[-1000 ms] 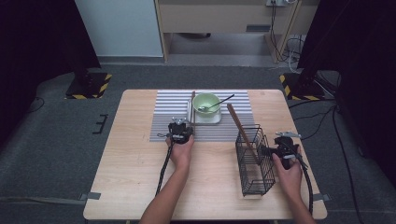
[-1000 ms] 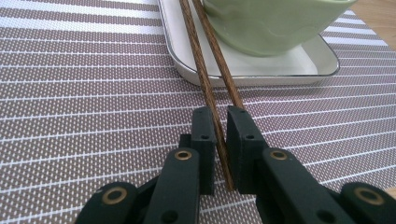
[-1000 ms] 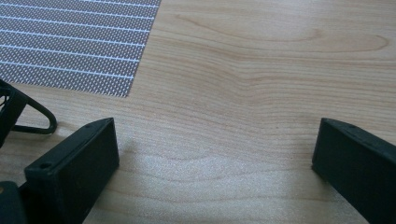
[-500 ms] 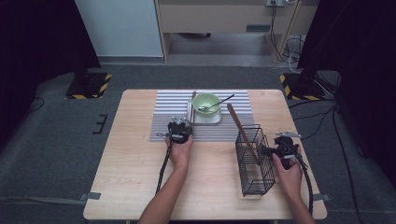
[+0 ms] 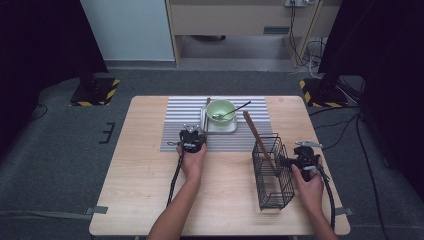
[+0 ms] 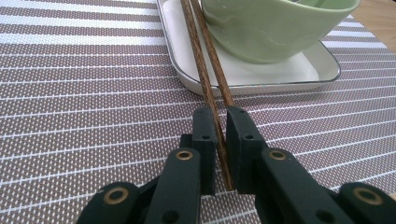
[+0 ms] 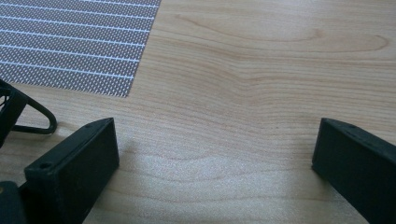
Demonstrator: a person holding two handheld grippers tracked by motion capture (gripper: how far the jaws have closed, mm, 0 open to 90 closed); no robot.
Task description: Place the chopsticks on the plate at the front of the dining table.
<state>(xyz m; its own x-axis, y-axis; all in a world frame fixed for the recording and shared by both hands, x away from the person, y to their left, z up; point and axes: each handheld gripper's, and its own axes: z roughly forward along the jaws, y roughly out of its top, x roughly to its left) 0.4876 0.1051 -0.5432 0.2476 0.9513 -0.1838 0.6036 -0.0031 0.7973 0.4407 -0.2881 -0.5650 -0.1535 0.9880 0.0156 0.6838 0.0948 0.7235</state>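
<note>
My left gripper (image 6: 222,114) is shut on a pair of brown chopsticks (image 6: 205,70), pinched near their ends. The sticks run forward over the rim of a white tray (image 6: 303,70) and lie against a green bowl (image 6: 275,28). From the high view, that gripper (image 5: 193,136) rests on the striped mat (image 5: 175,120) just left of the tray (image 5: 220,129) and bowl (image 5: 221,107). My right gripper (image 7: 215,140) stands open low over bare wood with nothing between its jaws. It (image 5: 303,152) sits just right of a black wire basket (image 5: 272,172).
A dark spoon (image 5: 234,109) leans in the bowl. A long wooden utensil (image 5: 256,135) stands slanted in the basket. A bit of the basket's wire (image 7: 28,114) shows at the left of the right gripper view. Bare tabletop (image 5: 135,175) lies at front left.
</note>
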